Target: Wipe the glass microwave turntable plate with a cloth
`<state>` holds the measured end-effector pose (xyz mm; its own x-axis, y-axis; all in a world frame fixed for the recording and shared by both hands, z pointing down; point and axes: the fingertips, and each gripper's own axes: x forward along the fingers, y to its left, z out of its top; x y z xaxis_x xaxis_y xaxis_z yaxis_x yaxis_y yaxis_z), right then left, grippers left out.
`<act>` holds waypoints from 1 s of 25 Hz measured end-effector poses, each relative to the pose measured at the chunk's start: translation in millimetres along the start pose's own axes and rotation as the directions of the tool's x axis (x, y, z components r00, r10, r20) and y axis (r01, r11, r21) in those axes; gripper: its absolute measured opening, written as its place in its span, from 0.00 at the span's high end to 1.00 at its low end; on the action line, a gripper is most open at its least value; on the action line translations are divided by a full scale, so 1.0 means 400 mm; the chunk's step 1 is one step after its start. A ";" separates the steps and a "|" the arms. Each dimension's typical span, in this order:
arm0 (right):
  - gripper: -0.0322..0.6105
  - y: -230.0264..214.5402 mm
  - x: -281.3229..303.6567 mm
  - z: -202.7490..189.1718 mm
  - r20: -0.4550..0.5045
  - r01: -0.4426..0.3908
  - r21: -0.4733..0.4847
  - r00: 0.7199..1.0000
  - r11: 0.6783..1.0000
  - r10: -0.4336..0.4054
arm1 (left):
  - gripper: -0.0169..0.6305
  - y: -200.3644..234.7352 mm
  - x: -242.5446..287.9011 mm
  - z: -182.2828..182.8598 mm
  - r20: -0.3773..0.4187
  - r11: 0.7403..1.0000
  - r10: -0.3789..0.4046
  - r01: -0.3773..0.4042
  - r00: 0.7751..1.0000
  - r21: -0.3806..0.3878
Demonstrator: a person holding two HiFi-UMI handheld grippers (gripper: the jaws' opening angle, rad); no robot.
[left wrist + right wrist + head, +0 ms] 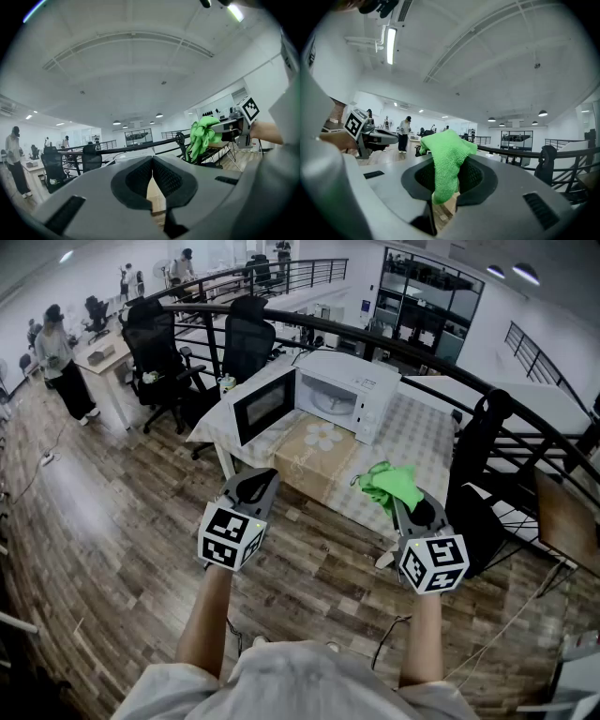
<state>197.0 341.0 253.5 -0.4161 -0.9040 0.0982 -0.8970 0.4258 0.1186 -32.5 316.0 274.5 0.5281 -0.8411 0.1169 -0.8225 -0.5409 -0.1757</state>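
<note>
A white microwave (342, 392) stands on the table with its door (262, 405) swung open to the left. Inside it lies the glass turntable plate (334, 403). My right gripper (401, 505) is shut on a bright green cloth (390, 485) and hangs well short of the table; the cloth (445, 159) bunches between its jaws in the right gripper view. My left gripper (255, 487) is shut with nothing in it, its pads (140, 177) pressed together, also short of the table. The green cloth (202, 135) shows at the right of the left gripper view.
The table (412, 432) has a patterned cover, and a cardboard box (317, 454) with a flower print sits before the microwave. Black office chairs (246, 338) stand behind the table, and a curved black railing (441, 395) runs past it. A person (58, 362) stands far left.
</note>
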 end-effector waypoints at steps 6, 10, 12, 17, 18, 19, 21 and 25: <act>0.82 0.047 0.057 0.000 0.001 -0.001 -0.011 1.000 1.000 0.001 | 0.94 0.067 -0.002 -0.019 0.016 1.000 -0.006 0.007 1.000 -0.019; 0.81 0.110 0.108 -0.002 -0.013 -0.010 -0.008 1.000 1.000 0.010 | 0.95 0.133 -0.008 -0.042 0.005 0.999 -0.017 0.018 1.000 -0.028; 0.82 0.147 0.134 0.001 -0.010 -0.011 0.019 1.000 1.000 0.011 | 0.95 0.167 -0.016 -0.055 -0.003 0.999 -0.033 0.033 0.999 -0.019; 0.81 0.183 0.194 0.009 0.006 0.026 0.060 1.000 0.998 -0.026 | 0.95 0.245 -0.005 -0.058 0.011 0.998 -0.066 0.066 0.998 -0.002; 0.81 0.182 0.211 0.006 0.000 0.021 0.066 1.000 0.998 -0.021 | 0.95 0.258 0.007 -0.057 0.013 0.998 -0.067 0.067 0.998 -0.006; 0.81 0.178 0.229 0.000 -0.007 0.014 0.073 1.000 0.997 -0.014 | 0.95 0.268 0.022 -0.059 0.016 0.998 -0.066 0.066 0.998 -0.008; 0.81 0.158 0.266 -0.014 -0.017 0.005 0.087 1.000 0.996 -0.004 | 0.95 0.285 0.059 -0.065 0.026 0.998 -0.057 0.057 0.998 -0.005; 0.81 0.062 0.353 -0.012 -0.021 -0.004 0.067 1.000 0.998 0.005 | 0.95 0.299 0.181 -0.060 0.018 0.999 -0.053 0.053 0.998 -0.002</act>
<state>116.8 224.2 274.9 -0.4179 -0.9007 0.1190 -0.9033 0.4259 0.0513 -97.8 190.5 285.5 0.5749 -0.8110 0.1084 -0.7937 -0.5850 -0.1669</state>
